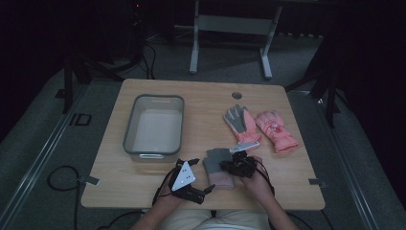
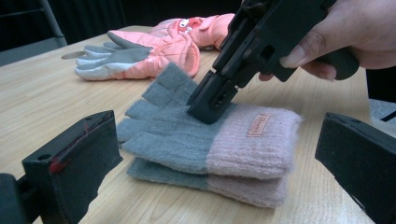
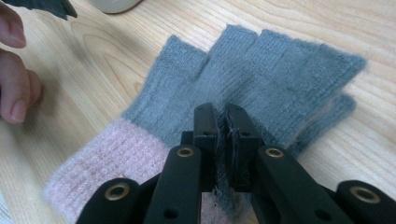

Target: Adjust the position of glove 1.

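A wooden tabletop (image 1: pixel 143 96) with rounded corners carries the items. A clear plastic bin (image 1: pixel 154 125) with a grey rim stands on its left half, long side running near to far. Right of centre lie two pink ski gloves just beside each other: one palm up, showing grey (image 1: pixel 242 125), the other (image 1: pixel 276 131) to its right, cuffs towards the near right. A round cable hole (image 1: pixel 237 95) sits near the far edge. Beyond the tabletop, white desk legs (image 1: pixel 194 48) stand on grey floor.
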A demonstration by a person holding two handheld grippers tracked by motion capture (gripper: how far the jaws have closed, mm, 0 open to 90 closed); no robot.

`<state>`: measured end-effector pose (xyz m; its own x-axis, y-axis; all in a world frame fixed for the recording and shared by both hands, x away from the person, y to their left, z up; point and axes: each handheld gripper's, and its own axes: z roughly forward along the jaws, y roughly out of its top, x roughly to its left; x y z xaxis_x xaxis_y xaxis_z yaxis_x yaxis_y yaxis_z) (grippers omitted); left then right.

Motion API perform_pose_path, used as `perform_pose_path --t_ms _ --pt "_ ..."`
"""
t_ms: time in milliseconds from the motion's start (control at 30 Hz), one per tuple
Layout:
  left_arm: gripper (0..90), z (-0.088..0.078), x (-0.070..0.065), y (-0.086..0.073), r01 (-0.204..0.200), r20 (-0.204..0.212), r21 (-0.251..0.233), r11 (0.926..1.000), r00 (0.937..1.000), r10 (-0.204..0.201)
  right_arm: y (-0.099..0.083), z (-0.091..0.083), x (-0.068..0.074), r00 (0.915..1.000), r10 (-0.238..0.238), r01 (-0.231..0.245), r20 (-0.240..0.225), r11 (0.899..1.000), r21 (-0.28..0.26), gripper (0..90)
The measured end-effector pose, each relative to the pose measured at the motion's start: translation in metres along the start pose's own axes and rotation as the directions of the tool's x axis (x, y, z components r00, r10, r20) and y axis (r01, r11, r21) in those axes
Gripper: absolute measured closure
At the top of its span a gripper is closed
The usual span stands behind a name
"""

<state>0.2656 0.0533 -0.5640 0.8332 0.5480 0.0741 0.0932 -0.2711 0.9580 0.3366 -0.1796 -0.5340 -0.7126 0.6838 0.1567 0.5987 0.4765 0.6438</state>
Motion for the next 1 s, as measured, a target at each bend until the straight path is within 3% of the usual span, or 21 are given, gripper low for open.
perform_pose_path --t_ms 200,333,533,700,867,1000 --pt "0.0 0.002 -0.003 0.002 0.023 -0.001 0.005 0.9997 0.9997 -0.023 -0.005 0.004 -0.002 1.0 0.003 -0.003 0.0 1.0 -0.004 74.8" --pt "0.0 0.004 -0.003 0.001 0.013 0.008 0.025 0.9996 0.9999 -0.014 -0.005 0.002 -0.003 1.0 0.006 -0.006 0.003 1.0 -0.011 71.5" --pt "0.0 0.005 -0.001 0.002 0.012 0.022 0.038 0.9992 0.9997 -0.013 -0.003 -0.007 -0.003 0.9997 -0.012 0.012 0.02 1.0 -0.021 68.2" --pt "0.0 0.007 0.001 0.005 0.003 0.041 0.065 0.9979 0.9991 -0.005 -0.001 -0.021 -0.011 0.999 -0.01 0.013 0.042 0.999 -0.05 63.8" --pt "0.0 0.012 0.006 0.012 0.041 0.054 0.125 0.9913 0.9974 -0.049 -0.001 -0.034 -0.025 0.9981 0.007 -0.003 0.061 0.998 -0.069 61.1" --pt "0.0 0.02 0.007 0.018 0.047 0.071 0.212 0.9762 0.9955 -0.064 0.001 -0.043 -0.036 0.9979 -0.007 0.012 0.064 0.997 -0.078 59.4"
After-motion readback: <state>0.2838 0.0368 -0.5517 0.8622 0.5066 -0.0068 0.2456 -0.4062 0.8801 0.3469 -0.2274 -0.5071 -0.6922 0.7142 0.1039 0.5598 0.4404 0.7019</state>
